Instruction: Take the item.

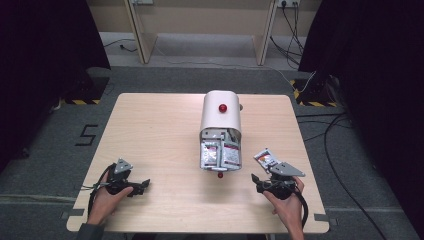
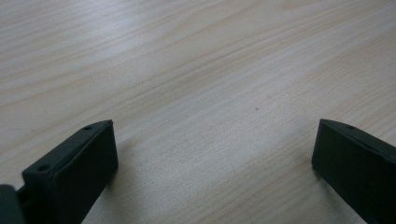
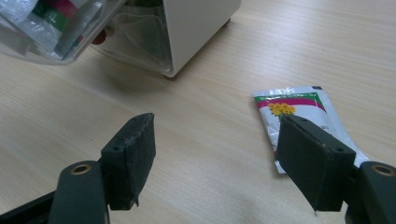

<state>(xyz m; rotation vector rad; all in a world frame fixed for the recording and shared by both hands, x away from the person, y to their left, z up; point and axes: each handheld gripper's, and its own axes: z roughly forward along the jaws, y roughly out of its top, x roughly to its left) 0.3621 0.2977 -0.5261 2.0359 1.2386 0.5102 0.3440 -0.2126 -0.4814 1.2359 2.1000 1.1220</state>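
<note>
Both the left tongs (image 1: 141, 186) and the right tongs (image 3: 217, 161) are released and empty, while the sachet (image 3: 299, 116) lies flat on the counter (image 1: 160, 135) just beside the right tongs, near the white dispenser box (image 1: 220, 116).

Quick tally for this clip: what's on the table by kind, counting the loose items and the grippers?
White box with open clear drawer: 1
Loose packet on the table: 1
Grippers: 2, left and right, both open
Total: 4
Packets inside the drawer overlap; count unclear.
</note>
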